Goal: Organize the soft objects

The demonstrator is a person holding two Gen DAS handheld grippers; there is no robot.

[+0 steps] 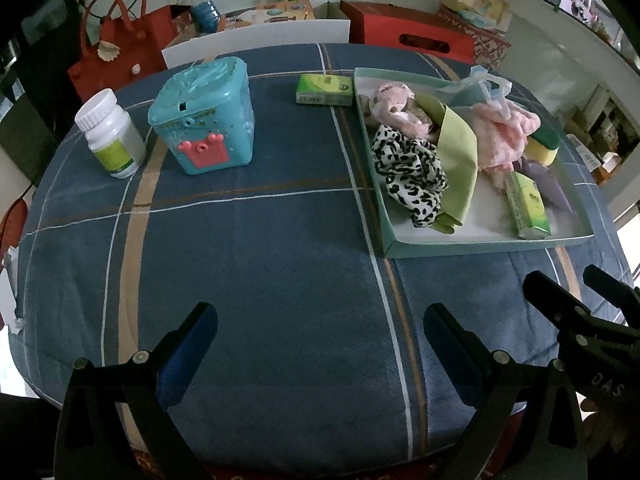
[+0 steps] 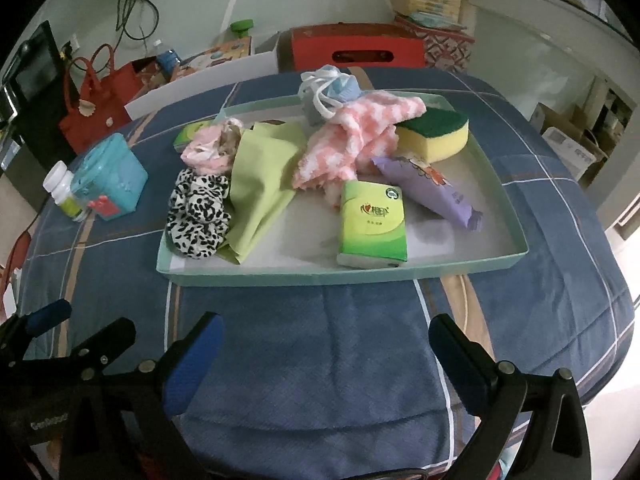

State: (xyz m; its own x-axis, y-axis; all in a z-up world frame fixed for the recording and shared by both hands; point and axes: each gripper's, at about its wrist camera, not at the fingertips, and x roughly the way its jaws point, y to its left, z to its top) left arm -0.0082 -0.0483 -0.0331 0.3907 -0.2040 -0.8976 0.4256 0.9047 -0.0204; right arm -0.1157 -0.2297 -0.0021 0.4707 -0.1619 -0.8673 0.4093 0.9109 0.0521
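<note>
— Where are the soft things?

— Piled in the teal tray at mid-frame of the right view: a leopard-print cloth at its left, a green cloth touching it, a pink checked towel behind, a sponge at the upper right, a tissue pack in front.

— And the tongs?

— Both low in frame over the blue plaid table — right tongs spread wide, left tongs apart too, nothing between either pair.

The blue plaid tablecloth carries a tray, teal box, white bottle and tissue pack.
</note>
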